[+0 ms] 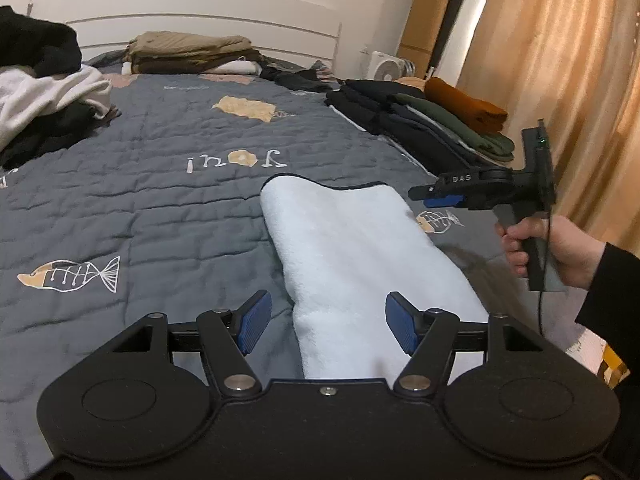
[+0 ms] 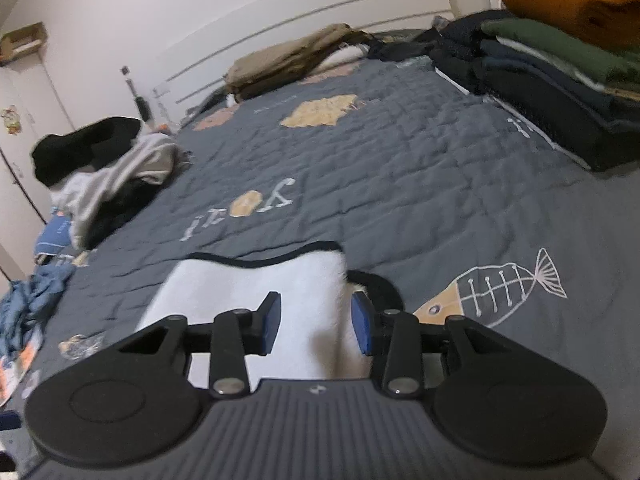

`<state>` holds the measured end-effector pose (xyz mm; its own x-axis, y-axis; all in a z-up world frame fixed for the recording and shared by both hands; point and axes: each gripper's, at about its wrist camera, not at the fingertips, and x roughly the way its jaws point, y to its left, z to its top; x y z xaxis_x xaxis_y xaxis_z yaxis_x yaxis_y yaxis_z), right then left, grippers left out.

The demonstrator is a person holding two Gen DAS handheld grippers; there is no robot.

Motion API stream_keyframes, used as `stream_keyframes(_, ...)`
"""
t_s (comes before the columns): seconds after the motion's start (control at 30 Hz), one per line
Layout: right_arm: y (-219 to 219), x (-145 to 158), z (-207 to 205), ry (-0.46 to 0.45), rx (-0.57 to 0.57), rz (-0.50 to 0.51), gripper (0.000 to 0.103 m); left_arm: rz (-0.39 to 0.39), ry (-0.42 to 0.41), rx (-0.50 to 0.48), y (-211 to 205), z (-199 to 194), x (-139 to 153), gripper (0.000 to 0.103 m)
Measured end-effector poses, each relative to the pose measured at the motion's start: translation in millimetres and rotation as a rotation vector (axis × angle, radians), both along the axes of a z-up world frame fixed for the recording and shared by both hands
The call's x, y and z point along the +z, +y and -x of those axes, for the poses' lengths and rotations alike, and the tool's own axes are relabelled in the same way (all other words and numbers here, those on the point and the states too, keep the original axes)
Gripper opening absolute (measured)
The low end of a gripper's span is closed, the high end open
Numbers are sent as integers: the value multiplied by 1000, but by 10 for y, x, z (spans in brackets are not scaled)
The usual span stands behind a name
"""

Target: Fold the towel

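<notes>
— Where do the two grippers stand?

— The left gripper [image 1: 326,322] hangs above the near end of the white fluffy folded towel [image 1: 356,248], its blue ribbed pads [image 1: 254,322] spread wide, clear of the cloth — released, grasping nothing. The right gripper [image 2: 316,322] is parted too; the towel's edge [image 2: 256,284] shows between the pads, but the view is blurred and the pads seem not to press on it. In the left wrist view that right gripper [image 1: 436,196] floats over the towel's right side, held by a hand [image 1: 560,252] in a black sleeve [image 1: 612,300].

— And the towel itself?

— Folded into a long strip with a dark trimmed far edge, it lies on the grey quilted bedspread with fish-skeleton drawings [image 1: 160,184], toward the near edge of the bed and closer to its right side.

— What else is on the bed?

— A stack of dark, green and rust-orange folded clothes [image 1: 432,120] along the right edge, a tan folded pile [image 1: 192,52] at the headboard end, and a loose heap of black and white garments [image 1: 44,92] at the left edge.
</notes>
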<state>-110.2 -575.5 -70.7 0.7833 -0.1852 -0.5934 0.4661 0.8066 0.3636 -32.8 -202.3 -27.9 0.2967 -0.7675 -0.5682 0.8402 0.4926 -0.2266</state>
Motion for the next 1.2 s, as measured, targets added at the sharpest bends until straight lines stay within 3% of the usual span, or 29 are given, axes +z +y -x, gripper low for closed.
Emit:
stream_keyframes(0.27,-67,-162,-232,-26,3,-21,37,-18,16,5,-119,-99,-80,63)
stream_keyframes(0.33,-50,-183,-261,-37,7,-9,28,-22,13,3,-124,-91,-78,63)
stream_keyframes(0.4,-51,-192,-260,-42,-9,-6,6,-25,7,-1,-123,-76,-74,63)
stream_keyframes(0.47,-66,-168,-223,-55,-26,-14,4,-26,4,-4,-114,-70,-69,63)
stream_keyframes(0.67,-124,84,-28,-137,-69,5,3,1,12,11,-52,-87,-12,63)
stream_keyframes(0.77,-130,27,-86,-95,-58,54,3,-9,5,1,-66,-56,-22,63)
stream_keyframes(0.93,-186,-345,-222,21,-36,86,4,-38,-11,-8,-94,-10,-59,63)
stream_keyframes(1.07,-269,-283,-100,25,-139,135,0,-37,-16,-3,-68,-7,-47,63)
stream_keyframes(1.2,-460,-168,97,-61,-149,-11,1,-26,-13,-4,-48,-9,-26,63)
